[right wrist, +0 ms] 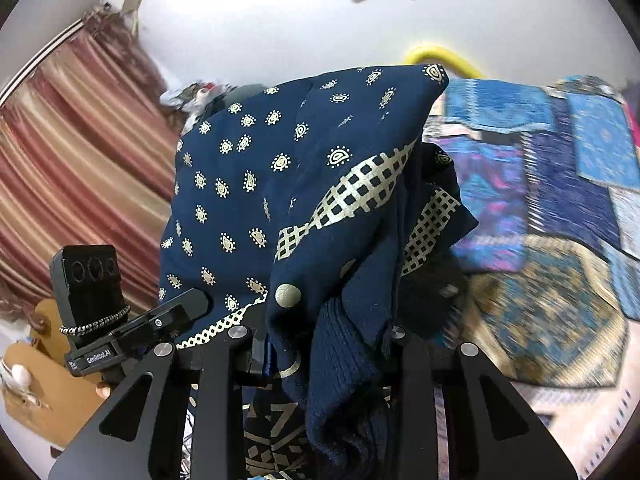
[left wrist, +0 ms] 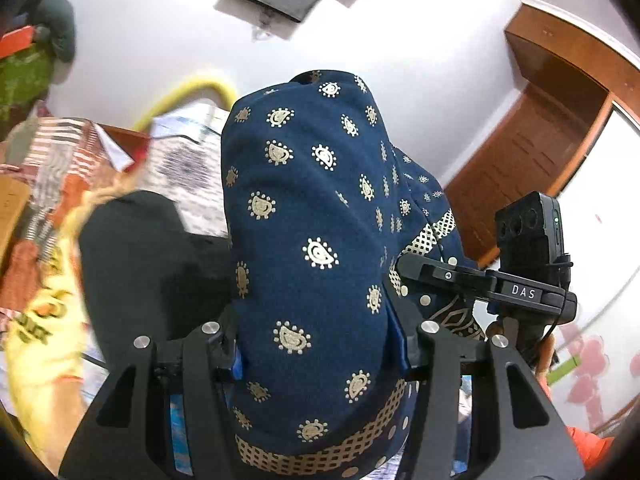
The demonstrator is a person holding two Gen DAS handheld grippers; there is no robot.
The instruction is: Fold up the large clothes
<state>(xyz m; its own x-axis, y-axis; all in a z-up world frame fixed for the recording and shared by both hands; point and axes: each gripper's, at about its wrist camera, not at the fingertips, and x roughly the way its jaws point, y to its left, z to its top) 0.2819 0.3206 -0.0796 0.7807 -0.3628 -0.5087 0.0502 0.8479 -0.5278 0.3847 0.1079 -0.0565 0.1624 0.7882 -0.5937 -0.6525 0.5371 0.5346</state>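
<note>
A large navy cloth point(left wrist: 308, 200) printed with gold paisley and a gold lattice border hangs lifted in front of both cameras. My left gripper point(left wrist: 320, 332) is shut on a thick fold of it, and the cloth drapes over and hides the fingertips. In the right wrist view the same cloth point(right wrist: 248, 184) bunches up between the fingers of my right gripper point(right wrist: 320, 328), which is shut on it. Each gripper shows in the other's view: the right gripper point(left wrist: 444, 276) clamps the lattice border, and the left gripper point(right wrist: 180, 312) holds the cloth's lower left edge.
A bed with a blue patchwork spread point(right wrist: 560, 208) lies below on the right. A black garment point(left wrist: 140, 264) and a yellow one point(left wrist: 44, 340) lie to the left. A striped curtain point(right wrist: 80, 160), a wooden door point(left wrist: 524, 160) and a white wall point(left wrist: 160, 40) surround the spot.
</note>
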